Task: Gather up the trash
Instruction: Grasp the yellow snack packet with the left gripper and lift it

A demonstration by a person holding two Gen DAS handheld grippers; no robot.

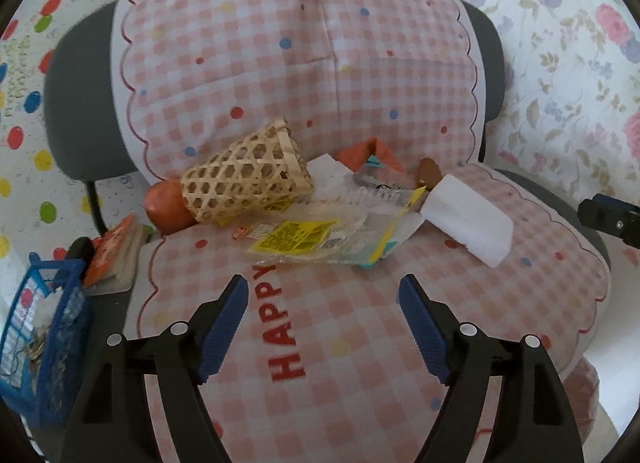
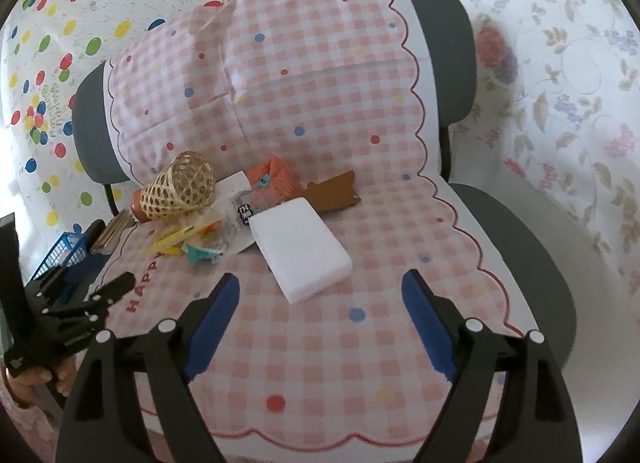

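Claws [image 1: 322,327] [image 2: 320,327] angled down, spread, empty

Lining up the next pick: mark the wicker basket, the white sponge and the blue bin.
Wicker basket [image 1: 244,175], left wrist view, woven side.
White sponge [image 2: 301,250], right wrist view, top face.
Blue bin [image 1: 66,327], left wrist view, mesh wall.

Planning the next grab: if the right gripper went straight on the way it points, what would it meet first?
Most likely the white foam block, which lies just ahead of the open right gripper, slightly left of centre; depth is hard to judge.
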